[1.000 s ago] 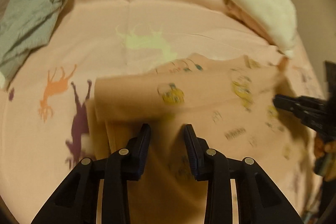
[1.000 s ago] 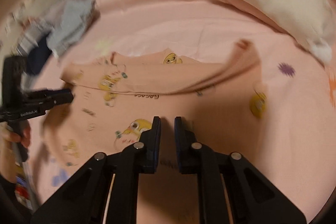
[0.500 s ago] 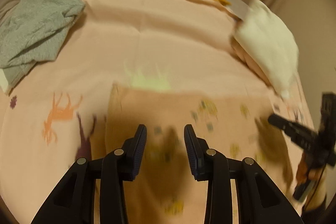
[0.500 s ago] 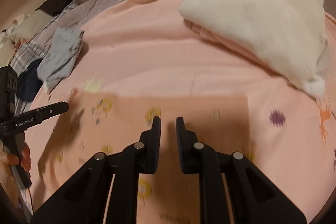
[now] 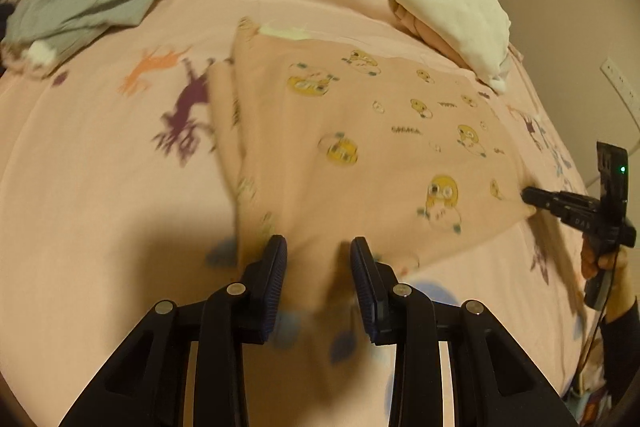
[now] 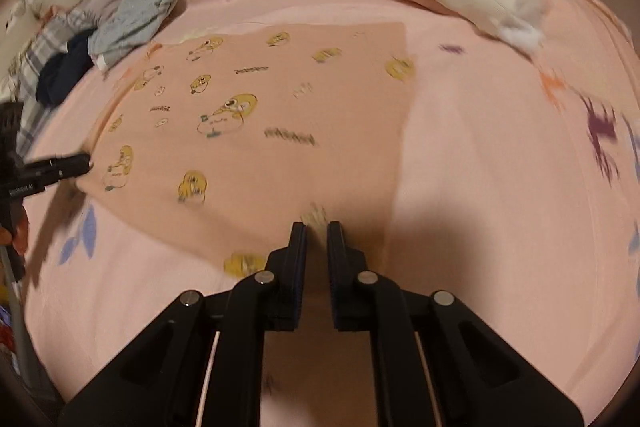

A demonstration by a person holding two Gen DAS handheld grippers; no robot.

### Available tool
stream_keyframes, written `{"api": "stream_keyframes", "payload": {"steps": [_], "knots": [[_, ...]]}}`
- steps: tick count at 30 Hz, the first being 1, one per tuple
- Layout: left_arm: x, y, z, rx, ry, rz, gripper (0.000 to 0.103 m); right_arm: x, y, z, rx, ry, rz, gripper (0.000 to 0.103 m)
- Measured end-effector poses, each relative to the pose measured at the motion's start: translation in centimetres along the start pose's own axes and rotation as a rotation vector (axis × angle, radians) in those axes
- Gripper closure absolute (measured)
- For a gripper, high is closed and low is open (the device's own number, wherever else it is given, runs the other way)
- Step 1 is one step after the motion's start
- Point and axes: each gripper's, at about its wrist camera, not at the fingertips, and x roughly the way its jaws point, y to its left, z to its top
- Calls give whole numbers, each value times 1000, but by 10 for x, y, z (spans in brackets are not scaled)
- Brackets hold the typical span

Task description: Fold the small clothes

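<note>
A: While the peach duck-print garment (image 5: 384, 147) lies spread mid-frame on the pink bedsheet (image 5: 100, 195), how should this fold go?

B: The right gripper (image 6: 317, 227) is pinched on its near edge; the left gripper (image 5: 319, 247), jaws apart, straddles the hem. Close it, then lift both corners evenly.

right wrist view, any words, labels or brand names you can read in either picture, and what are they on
"GenRobot.AI", only partly legible here, white print on the side of the left gripper.
Short dark printed words among the cartoon prints on the peach garment: too blurred to read.
White print on the right gripper in the left wrist view: too small to read.
Nothing else bears text.
</note>
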Motion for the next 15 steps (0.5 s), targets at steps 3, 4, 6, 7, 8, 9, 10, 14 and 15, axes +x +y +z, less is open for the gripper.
{"api": "stream_keyframes", "payload": {"steps": [3,4,6,7,8,9,10,14,15], "knots": [[-13,8,-12,-42,-8,-16,69,-12,-11,-8,45,-3,-56,79],[-16,11,-13,-59,-13,-13,68,-17,-16,-11,70,-14,-57,71],[-23,19,-17,-107,-30,-30,68,-26,-25,-16,130,-39,-18,65],[-24,23,-18,-131,-36,-48,68,-27,-29,-18,166,-49,16,63],[-23,24,-17,-153,-38,-68,68,-27,-33,-19,193,-54,47,62],[-21,24,-15,-173,-38,-95,68,-26,-34,-20,208,-57,68,62],[-19,24,-15,-180,-38,-114,68,-23,-34,-20,221,-58,87,62],[-5,26,-11,-240,-29,-167,68,-7,-32,-15,233,-45,114,65],[-2,28,-11,-261,-21,-175,68,-1,-29,-14,224,-35,124,71]]}}
